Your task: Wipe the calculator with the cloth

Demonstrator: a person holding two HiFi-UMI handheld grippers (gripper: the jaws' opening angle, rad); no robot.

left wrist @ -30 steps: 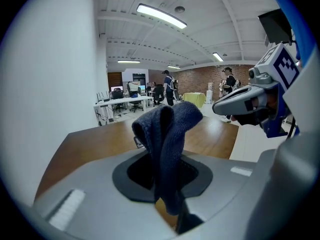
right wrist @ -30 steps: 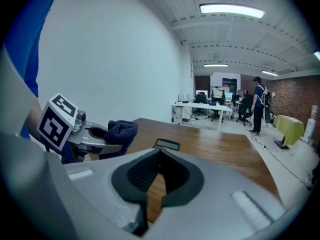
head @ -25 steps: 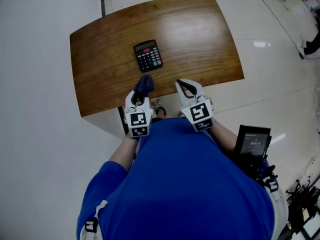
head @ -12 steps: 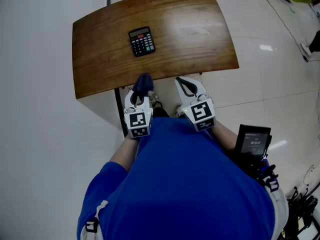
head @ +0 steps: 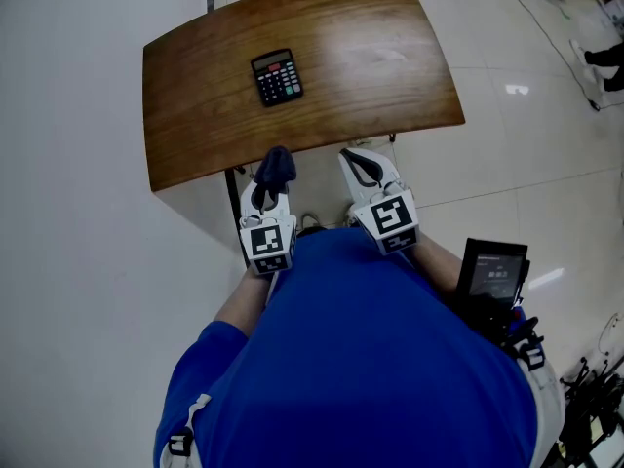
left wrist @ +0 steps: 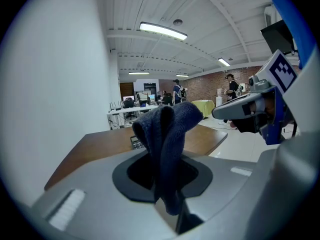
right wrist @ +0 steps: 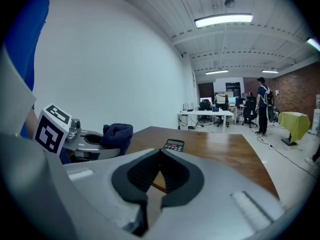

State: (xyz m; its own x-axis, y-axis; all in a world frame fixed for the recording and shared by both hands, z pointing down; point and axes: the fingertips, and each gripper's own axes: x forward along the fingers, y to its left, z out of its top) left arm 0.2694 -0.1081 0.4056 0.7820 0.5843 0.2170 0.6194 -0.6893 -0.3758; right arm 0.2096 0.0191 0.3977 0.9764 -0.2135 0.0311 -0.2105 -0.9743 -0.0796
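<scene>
My left gripper (head: 271, 179) is clamped on the dark blue cloth (left wrist: 167, 134), which sticks up between its jaws in a folded wad. My right gripper (right wrist: 160, 155) has its jaws together at the tips, with nothing held. Over the last second both grippers have drawn back from above the near edge of the table (head: 390, 57) to just short of it, so the gap to the calculator (head: 277, 76) has grown. I judge the wipe has not begun and the approach must be made again. The head view shows the calculator flat on the table's far left part, well apart from the cloth. In the left gripper view the cloth mostly hides it, while the right gripper view shows it plainly.
</scene>
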